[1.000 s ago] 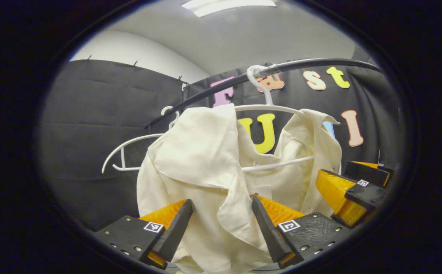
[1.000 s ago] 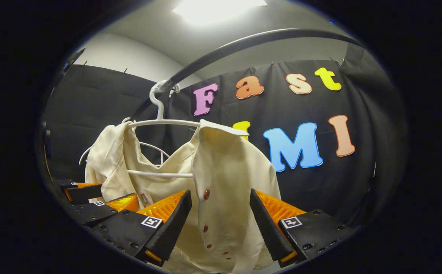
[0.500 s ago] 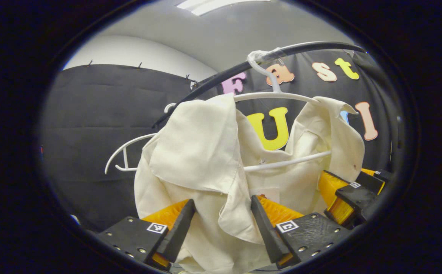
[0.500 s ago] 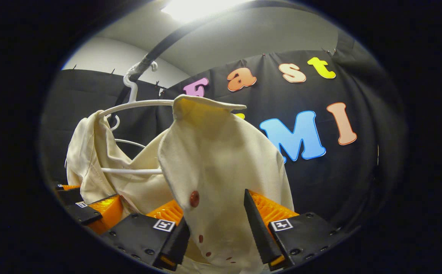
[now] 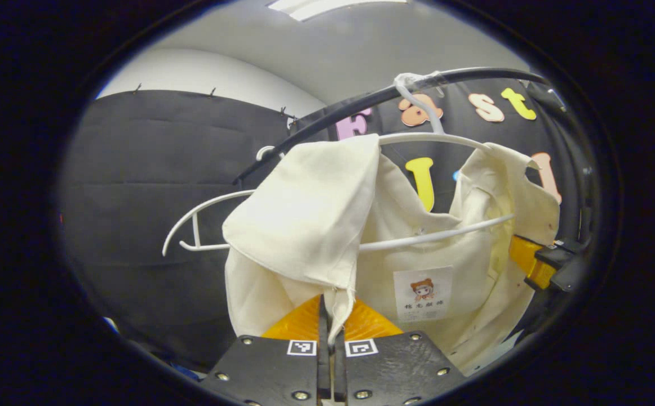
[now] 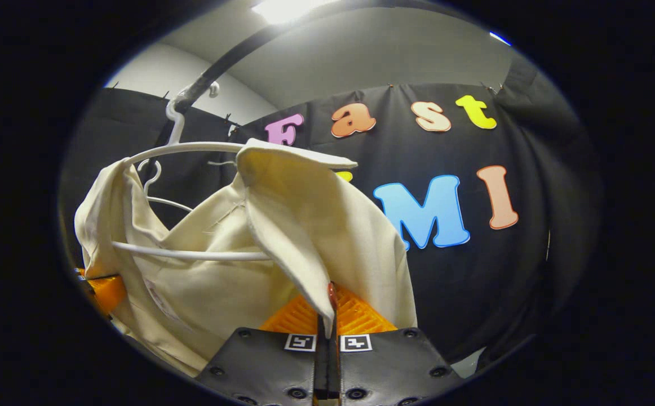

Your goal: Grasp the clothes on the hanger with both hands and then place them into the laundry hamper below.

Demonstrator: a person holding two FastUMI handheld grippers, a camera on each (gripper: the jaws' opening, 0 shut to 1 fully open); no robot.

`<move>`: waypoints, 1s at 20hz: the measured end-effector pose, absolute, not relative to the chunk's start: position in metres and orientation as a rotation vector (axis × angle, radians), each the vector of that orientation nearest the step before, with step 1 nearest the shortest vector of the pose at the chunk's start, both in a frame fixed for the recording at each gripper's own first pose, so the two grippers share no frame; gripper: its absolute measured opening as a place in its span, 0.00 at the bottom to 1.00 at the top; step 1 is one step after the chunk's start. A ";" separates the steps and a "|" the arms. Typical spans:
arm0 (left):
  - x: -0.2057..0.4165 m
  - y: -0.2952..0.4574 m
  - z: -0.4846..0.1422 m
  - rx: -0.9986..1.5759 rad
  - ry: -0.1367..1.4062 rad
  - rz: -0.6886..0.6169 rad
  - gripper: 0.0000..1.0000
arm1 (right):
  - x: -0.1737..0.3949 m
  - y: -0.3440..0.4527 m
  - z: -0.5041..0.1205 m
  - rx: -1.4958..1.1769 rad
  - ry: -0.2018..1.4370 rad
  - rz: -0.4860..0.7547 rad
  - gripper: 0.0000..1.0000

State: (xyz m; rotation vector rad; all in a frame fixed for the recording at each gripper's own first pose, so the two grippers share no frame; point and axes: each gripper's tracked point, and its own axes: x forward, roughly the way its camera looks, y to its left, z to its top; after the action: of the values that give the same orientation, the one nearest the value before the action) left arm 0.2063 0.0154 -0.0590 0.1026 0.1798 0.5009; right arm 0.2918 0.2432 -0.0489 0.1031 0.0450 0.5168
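A cream shirt (image 5: 305,220) (image 6: 220,270) hangs open on a white hanger (image 5: 434,138) (image 6: 186,148) hooked over a black rail (image 5: 361,104) (image 6: 220,62). My left gripper (image 5: 330,332) is shut on the lower edge of the shirt's one front panel. My right gripper (image 6: 327,324) is shut on the edge of the other front panel, beside a red button (image 6: 331,293). In the left gripper view the right gripper (image 5: 547,268) shows at the far right against the shirt. In the right gripper view an orange part of the left gripper (image 6: 99,290) peeks out at the far left.
A second, bare white hanger (image 5: 203,225) (image 6: 155,183) hangs on the same rail behind the shirt. A sewn label with a small picture (image 5: 423,293) sits inside the shirt's back. Black cloth walls close the booth all round.
Both grippers went from open, with fabric between the fingers, to shut on the shirt's front edges. Each panel is now pinched and drawn taut toward its gripper.
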 end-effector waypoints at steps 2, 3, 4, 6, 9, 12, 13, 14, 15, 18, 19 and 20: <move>0.203 0.021 -0.055 0.116 0.152 0.515 0.01 | 0.297 0.225 -0.037 0.063 -0.011 0.462 0.01; 0.198 0.026 -0.052 0.143 0.145 0.523 0.02 | 0.298 0.217 -0.030 0.050 -0.041 0.431 0.01; 0.194 0.030 -0.049 0.174 0.144 0.528 0.01 | 0.300 0.211 -0.025 0.040 -0.067 0.401 0.01; 0.185 0.036 -0.041 0.220 0.136 0.549 0.01 | 0.305 0.203 -0.018 0.012 -0.095 0.364 0.01; 0.175 0.049 -0.023 0.289 0.113 0.574 0.01 | 0.316 0.189 -0.013 -0.019 -0.125 0.324 0.01; 0.157 0.066 0.002 0.398 0.083 0.606 0.00 | 0.321 0.175 -0.005 -0.047 -0.163 0.282 0.01; 0.151 0.070 0.009 0.418 0.075 0.615 0.01 | 0.322 0.170 -0.002 -0.052 -0.175 0.267 0.01; 0.148 0.073 0.013 0.427 0.070 0.618 0.02 | 0.324 0.165 0.002 -0.053 -0.184 0.253 0.01; 0.147 0.076 0.015 0.434 0.073 0.627 0.01 | 0.329 0.161 0.003 -0.049 -0.189 0.240 0.01; 0.147 0.086 0.025 0.442 0.079 0.651 0.01 | 0.346 0.146 0.009 -0.033 -0.191 0.201 0.01; 0.150 0.088 0.029 0.440 0.079 0.652 0.01 | 0.349 0.141 0.010 -0.026 -0.192 0.191 0.01; 0.153 0.088 0.033 0.437 0.073 0.652 0.01 | 0.352 0.140 0.008 -0.016 -0.177 0.194 0.02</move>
State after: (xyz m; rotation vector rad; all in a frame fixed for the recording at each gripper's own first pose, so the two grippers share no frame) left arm 0.1531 0.0884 0.0329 0.4370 0.0728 0.6515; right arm 0.3521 0.1400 0.0075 -0.0162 -0.1773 0.1936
